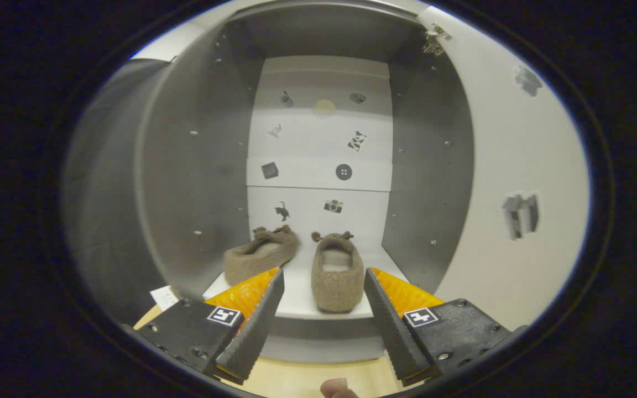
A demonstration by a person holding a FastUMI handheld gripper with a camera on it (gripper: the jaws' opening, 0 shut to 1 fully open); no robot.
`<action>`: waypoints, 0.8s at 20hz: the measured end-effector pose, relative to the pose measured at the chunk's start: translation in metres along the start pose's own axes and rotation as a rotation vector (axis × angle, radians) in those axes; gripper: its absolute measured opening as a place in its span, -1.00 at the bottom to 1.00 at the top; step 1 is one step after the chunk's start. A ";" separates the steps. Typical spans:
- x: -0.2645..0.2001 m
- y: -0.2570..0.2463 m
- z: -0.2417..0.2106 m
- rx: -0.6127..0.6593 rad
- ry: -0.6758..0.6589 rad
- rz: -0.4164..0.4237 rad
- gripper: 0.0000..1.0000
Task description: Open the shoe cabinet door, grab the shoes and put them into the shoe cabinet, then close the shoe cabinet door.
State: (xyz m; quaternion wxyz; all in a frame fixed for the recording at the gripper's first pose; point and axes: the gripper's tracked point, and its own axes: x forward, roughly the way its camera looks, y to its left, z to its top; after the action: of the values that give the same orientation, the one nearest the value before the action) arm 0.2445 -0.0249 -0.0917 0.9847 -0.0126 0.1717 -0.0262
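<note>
Gripper: two-finger gripper (323,309) at lower centre of frame, fingers spread wide apart, released, grasping nothing; ridged inner faces turned toward each other.
Fingers: left finger (255,326) and right finger (390,326) flanking the near edge of the cabinet floor, no contact with either shoe.
Right shoe: brown fuzzy slipper (337,279), lower centre, upright on the cabinet floor, heel toward the camera, between the fingers and just beyond them.
Left shoe: second brown fuzzy slipper (260,254), just left of the first, tipped onto its side, angled toward the left wall, close to the left finger's tip, apart from the first.
Cabinet: white open shoe cabinet (197,182), centre of frame, grey-shadowed side walls, pale floor shelf (296,293) bearing both slippers.
Back panel: white rear wall (318,143) with small dark stickers scattered over it, centre to upper centre.
Door: white cabinet door (512,166) swung open at right of frame, metal hinge (434,38) at upper right, two grey stickers on its inner face.
Floor: light wooden surface (296,378) at bottom, below the cabinet base.
Person: a fingertip (336,388) at bottom centre.
</note>
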 end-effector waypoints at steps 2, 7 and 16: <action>-0.045 0.011 -0.009 -0.008 -0.016 0.046 0.93; -0.158 0.031 -0.052 -0.053 -0.074 0.134 1.00; -0.304 -0.005 -0.104 -0.017 -0.185 0.192 1.00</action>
State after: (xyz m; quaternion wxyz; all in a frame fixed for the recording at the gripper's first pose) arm -0.0762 -0.0141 -0.0869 0.9942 -0.0070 0.0807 0.0709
